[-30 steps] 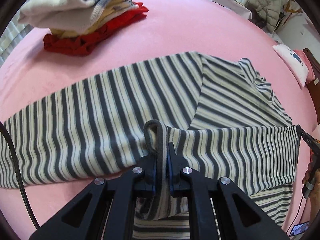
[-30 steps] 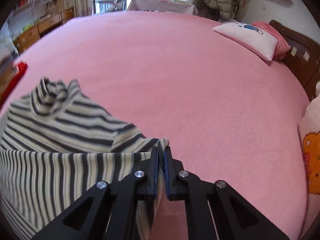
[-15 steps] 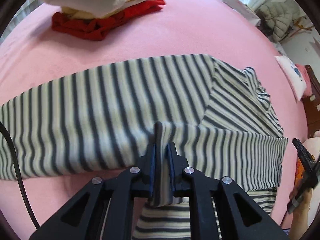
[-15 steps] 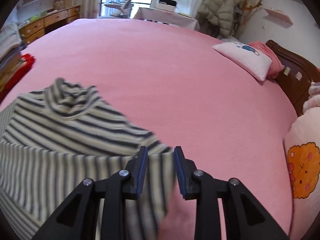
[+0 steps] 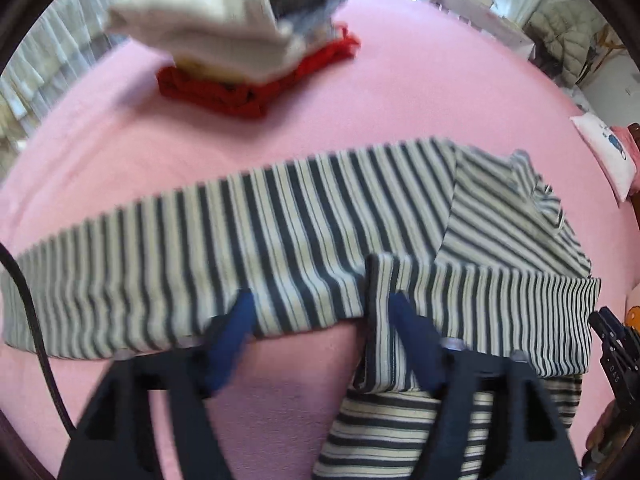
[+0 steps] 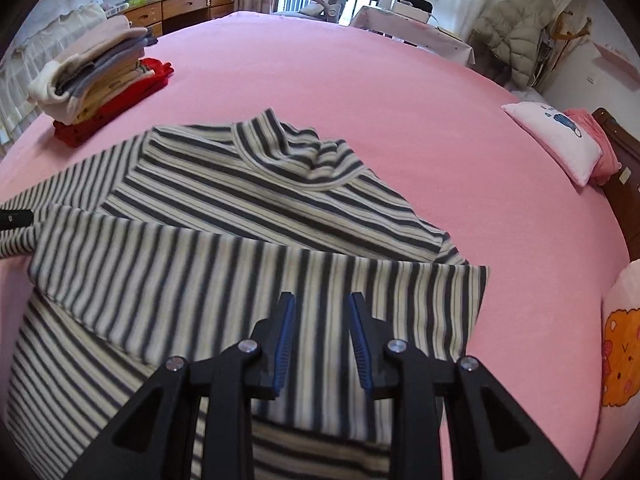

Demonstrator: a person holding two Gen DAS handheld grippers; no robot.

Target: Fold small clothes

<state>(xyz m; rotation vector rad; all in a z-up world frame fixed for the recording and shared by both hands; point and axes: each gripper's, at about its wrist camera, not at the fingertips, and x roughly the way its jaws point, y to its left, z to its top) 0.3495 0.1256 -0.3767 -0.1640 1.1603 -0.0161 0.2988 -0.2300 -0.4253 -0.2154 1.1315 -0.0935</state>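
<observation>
A black-and-cream striped turtleneck (image 5: 280, 232) lies flat on the pink bed (image 5: 420, 100), with one sleeve (image 6: 200, 272) folded across its chest. My left gripper (image 5: 320, 300) hangs over the shirt's near edge and its jaws are opening wide. The sleeve cuff (image 5: 380, 280) lies loose by the right finger, and no pad presses on it. My right gripper (image 6: 322, 300) hovers over the folded sleeve, open by a narrow gap with nothing between its pads. The turtleneck (image 6: 256, 184) shows its collar beyond it.
A stack of folded clothes (image 6: 96, 76) with a red garment at the bottom sits at the far left of the bed. A white pillow (image 6: 556, 140) and a wooden headboard (image 6: 616, 152) are at the right. A black cable (image 5: 36, 328) runs down the left edge.
The left jaws have let go of the sleeve cuff and spread wide as the hand lifted. The right jaws released the sleeve fold and moved left over the shirt.
</observation>
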